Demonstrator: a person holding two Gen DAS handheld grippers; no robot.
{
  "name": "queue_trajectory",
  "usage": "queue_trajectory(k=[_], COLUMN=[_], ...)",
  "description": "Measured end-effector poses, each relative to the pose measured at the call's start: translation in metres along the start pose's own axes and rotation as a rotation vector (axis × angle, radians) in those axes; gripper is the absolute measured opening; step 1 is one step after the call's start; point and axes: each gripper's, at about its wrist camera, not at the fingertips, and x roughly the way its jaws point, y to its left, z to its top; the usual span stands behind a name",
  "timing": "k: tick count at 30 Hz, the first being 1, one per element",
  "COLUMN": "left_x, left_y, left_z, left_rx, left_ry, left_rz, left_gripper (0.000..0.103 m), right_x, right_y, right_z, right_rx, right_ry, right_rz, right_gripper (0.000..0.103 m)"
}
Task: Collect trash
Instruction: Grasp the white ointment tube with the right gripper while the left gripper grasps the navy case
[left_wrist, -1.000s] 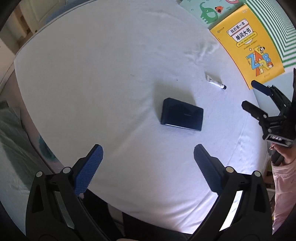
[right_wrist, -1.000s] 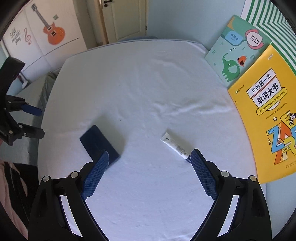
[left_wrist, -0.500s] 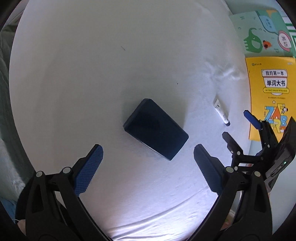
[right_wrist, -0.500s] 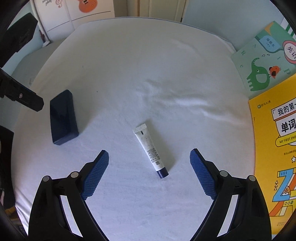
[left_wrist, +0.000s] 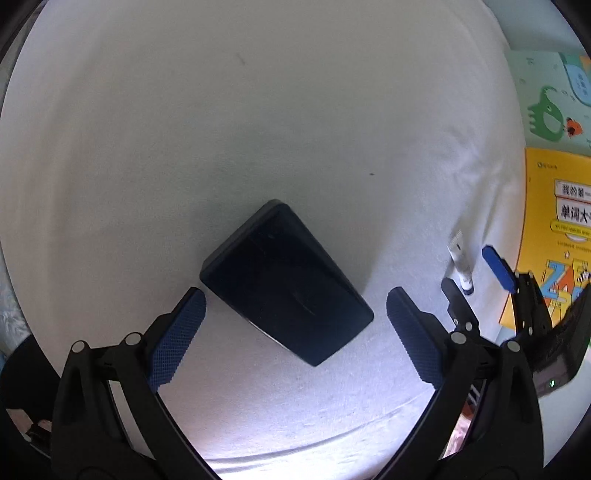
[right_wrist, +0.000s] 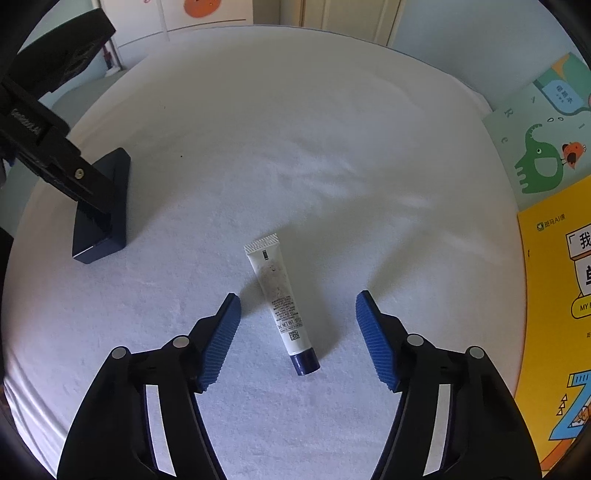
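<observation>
Two items: we see a glossy, dark navy rectangular box (left_wrist: 286, 282) and a white plastic squeeze tube with a navy cap (right_wrist: 281, 302), both on a white wrinkled fabric bed sheet (right_wrist: 295, 147).
Left hand-held gripper (left_wrist: 295, 332): spread wide, ribbed blue pads flanking the box, holding nothing.
Right hand-held gripper (right_wrist: 298, 338): spread wide around the tube, apart from it.

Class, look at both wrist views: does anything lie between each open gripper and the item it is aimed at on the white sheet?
Nothing visible does. The right gripper is open around the tube, and the left gripper is open around the dark box. Only bare sheet lies between fingers and items.
</observation>
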Motion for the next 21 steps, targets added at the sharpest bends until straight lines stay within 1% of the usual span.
queue_trajectory(k=[1, 2, 3, 4, 5, 6, 7, 8, 9, 10, 12, 15, 17, 18, 19, 20, 21], left_x=[0.0, 0.001, 0.002, 0.002, 0.002, 0.002, 0.001, 0.0, 0.0, 0.001, 0.0, -0.012, -0.017, -0.016, -0.013, -0.01, -0.013], left_y=[-0.001, -0.003, -0.007, -0.01, -0.013, -0.017, -0.019, -0.022, -0.025, -0.026, -0.027, -0.03, -0.03, -0.03, -0.028, -0.025, -0.022], left_z=[0.0, 0.0, -0.002, -0.004, -0.008, -0.012, -0.015, -0.018, -0.02, -0.022, -0.028, -0.036, -0.037, -0.037, -0.036, -0.035, -0.032], left_rx=[-0.005, 0.001, 0.018, 0.041, 0.068, 0.111, 0.14, 0.182, 0.206, 0.224, 0.266, 0.338, 0.386, 0.395, 0.395, 0.398, 0.41], left_ry=[-0.009, -0.012, -0.014, -0.02, -0.028, -0.04, -0.045, -0.042, -0.021, -0.005, 0.005, -0.049, -0.05, -0.047, -0.035, -0.023, -0.019], left_rz=[0.007, 0.024, 0.049, 0.085, 0.107, 0.111, 0.103, 0.087, 0.074, 0.063, 0.055, 0.065, 0.059, 0.064, 0.07, 0.055, 0.056], left_gripper=[0.094, 0.094, 0.091, 0.085, 0.084, 0.079, 0.069, 0.065, 0.058, 0.054, 0.05, 0.026, 0.018, 0.012, 0.008, 0.009, 0.009], right_x=[-0.001, -0.002, -0.002, -0.003, -0.004, -0.003, -0.005, -0.006, -0.005, -0.008, -0.014, -0.022, -0.025, -0.027, -0.028, -0.028, -0.028], right_y=[0.001, 0.002, 0.003, 0.004, 0.005, 0.004, 0.004, 0.003, -0.001, -0.003, -0.003, 0.0, 0.001, 0.004, 0.006, 0.008, 0.01], right_z=[0.0, 0.0, 0.0, -0.001, -0.001, 0.001, 0.001, 0.0, 0.003, 0.003, 0.003, 0.004, 0.006, 0.006, 0.007, 0.007, 0.007], right_rx=[0.0, 0.003, 0.006, 0.007, 0.011, 0.015, 0.022, 0.034, 0.047, 0.066, 0.089, 0.111, 0.121, 0.124, 0.126, 0.129, 0.133], right_ry=[-0.003, -0.004, -0.002, 0.0, 0.006, 0.012, 0.017, 0.02, 0.02, 0.018, 0.011, 0.005, 0.002, 0.002, 0.005, 0.006, 0.011], right_rz=[0.005, 0.016, 0.027, 0.031, 0.036, 0.036, 0.035, 0.037, 0.043, 0.051, 0.053, 0.055, 0.058, 0.05, 0.05, 0.049, 0.039], right_gripper=[0.051, 0.048, 0.039, 0.033, 0.029, 0.023, 0.018, 0.016, 0.014, 0.014, 0.014, 0.014, 0.014, 0.014, 0.013, 0.013, 0.013])
